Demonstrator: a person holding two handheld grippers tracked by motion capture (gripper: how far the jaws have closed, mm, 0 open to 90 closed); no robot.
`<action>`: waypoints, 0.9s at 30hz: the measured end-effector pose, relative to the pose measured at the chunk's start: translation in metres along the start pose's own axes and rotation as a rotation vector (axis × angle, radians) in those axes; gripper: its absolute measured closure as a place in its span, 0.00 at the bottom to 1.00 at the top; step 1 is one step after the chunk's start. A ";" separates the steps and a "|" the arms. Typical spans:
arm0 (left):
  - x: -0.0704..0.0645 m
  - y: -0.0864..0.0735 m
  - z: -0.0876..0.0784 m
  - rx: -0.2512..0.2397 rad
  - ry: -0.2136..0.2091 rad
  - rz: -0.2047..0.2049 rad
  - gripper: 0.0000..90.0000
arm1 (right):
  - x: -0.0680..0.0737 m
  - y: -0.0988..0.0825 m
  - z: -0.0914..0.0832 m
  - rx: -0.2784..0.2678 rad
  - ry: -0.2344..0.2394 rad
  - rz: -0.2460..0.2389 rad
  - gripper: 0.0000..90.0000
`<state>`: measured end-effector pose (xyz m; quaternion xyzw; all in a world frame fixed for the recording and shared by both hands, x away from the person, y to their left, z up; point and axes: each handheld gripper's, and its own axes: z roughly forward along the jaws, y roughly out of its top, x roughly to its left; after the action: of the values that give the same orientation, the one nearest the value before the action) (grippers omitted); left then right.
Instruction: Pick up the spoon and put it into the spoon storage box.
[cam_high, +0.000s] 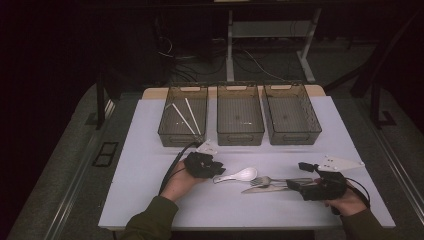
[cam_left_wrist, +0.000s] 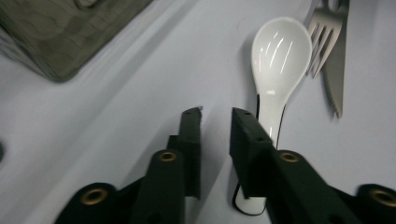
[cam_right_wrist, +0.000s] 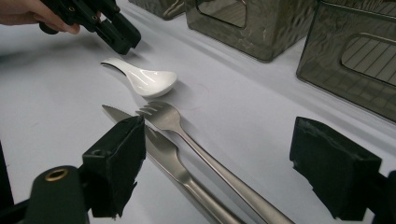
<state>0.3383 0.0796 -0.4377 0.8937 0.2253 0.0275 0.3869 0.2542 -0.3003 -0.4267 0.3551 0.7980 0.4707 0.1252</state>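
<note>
My left gripper (cam_left_wrist: 215, 116) sits just above the white spoon's (cam_left_wrist: 279, 56) handle, jaws slightly apart and not clamping it (spoon lies flat on the table (cam_high: 150, 165)). Right gripper (cam_right_wrist: 219, 163) hangs wide open over the fork (cam_right_wrist: 187, 135) and knife (cam_right_wrist: 159, 144).

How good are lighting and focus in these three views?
High view: dim, dark room, table evenly lit. Left gripper view: glare streaks on the white spoon, basket blurred. Right gripper view: fork sharp, near tongs soft.
</note>
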 end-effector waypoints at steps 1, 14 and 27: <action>0.000 0.001 -0.001 -0.011 -0.005 -0.003 0.74 | 0.000 0.000 0.000 -0.002 0.001 -0.002 0.20; -0.015 0.023 0.010 -0.101 -0.080 0.000 0.27 | 0.000 0.000 0.000 0.000 0.000 -0.003 0.20; -0.021 0.030 0.035 -0.076 -0.100 0.016 0.31 | 0.000 0.000 0.000 -0.001 0.001 -0.003 0.20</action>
<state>0.3388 0.0288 -0.4382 0.8804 0.1972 -0.0057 0.4312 0.2546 -0.3001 -0.4269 0.3536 0.7985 0.4708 0.1259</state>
